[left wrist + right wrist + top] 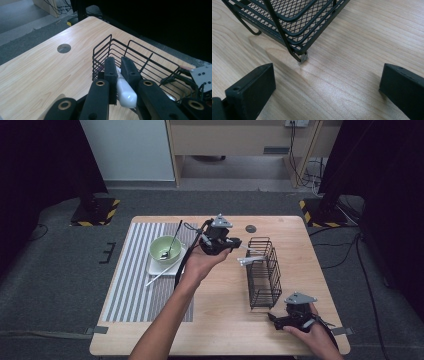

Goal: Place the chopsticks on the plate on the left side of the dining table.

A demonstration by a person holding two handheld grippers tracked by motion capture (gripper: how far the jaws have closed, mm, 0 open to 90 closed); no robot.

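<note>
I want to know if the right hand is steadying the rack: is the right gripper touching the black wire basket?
Apart. In the right gripper view, the right gripper has open jaws with bare table between them and the wire basket.

Wooden table [220, 310], striped mat [135, 290] (left side), black wire basket [264, 275], 1 white plate [159, 267]

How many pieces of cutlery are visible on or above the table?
3. A white utensil is clamped in the left claw beside the wire basket; a dark spoon stands in the green bowl; a white utensil leans on the plate. More may be hidden.
</note>
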